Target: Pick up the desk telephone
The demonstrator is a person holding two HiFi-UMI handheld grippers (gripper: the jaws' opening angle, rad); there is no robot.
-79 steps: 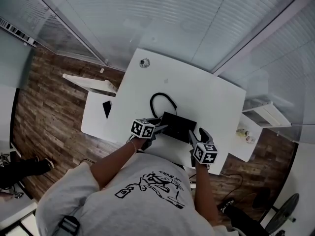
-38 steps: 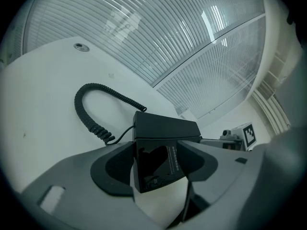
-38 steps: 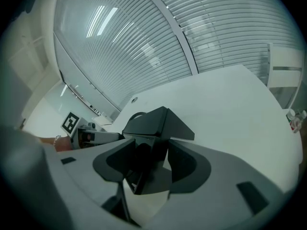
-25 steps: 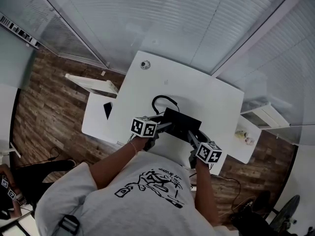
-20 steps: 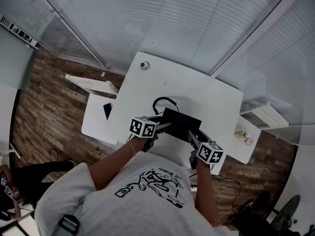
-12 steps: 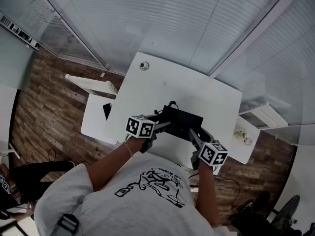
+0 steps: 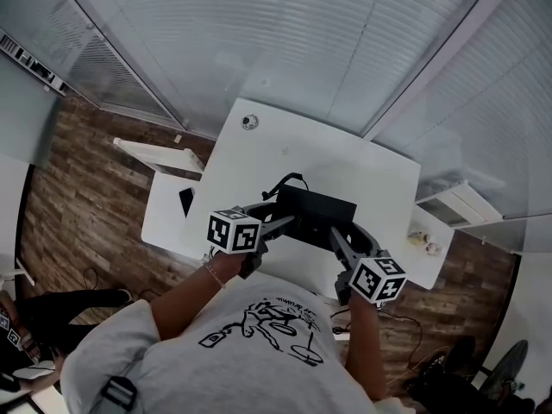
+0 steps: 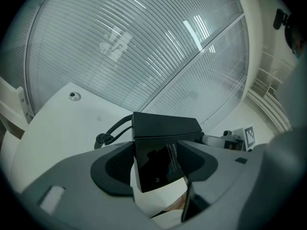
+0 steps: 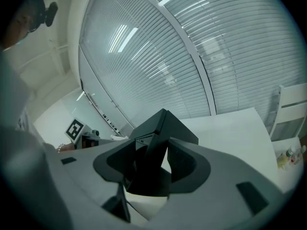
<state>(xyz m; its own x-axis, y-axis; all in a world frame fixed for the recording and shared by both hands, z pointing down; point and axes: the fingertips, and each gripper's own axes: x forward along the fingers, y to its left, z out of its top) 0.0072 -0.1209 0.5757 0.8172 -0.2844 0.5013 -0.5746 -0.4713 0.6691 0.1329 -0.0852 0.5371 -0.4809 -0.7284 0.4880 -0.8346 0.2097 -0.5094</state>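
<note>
Setting: white desk [image 7: 362, 166] in a corner walled by slatted blinds [image 7: 302, 41]; wood floor [image 7: 86, 171] around it.
Telephone: black desk telephone [image 7: 316, 209] over the desk's near half, between both grippers, its underside label facing the left gripper view.
Left gripper [image 7: 287, 222]: jaws clamped on its left end.
Right gripper [image 7: 343, 238]: jaws pinching its right corner.
Progress: grasp made. It seems lifted and tilted, though contact with the desk can't be ruled out from above. Left to do: raise it clear.
Surroundings: coiled cord [image 8: 111, 131] trails down to the desk and may tug. A small round fitting [image 7: 250, 122] sits at the far corner, well apart. A side table [image 7: 164, 218] stands to the left.
</note>
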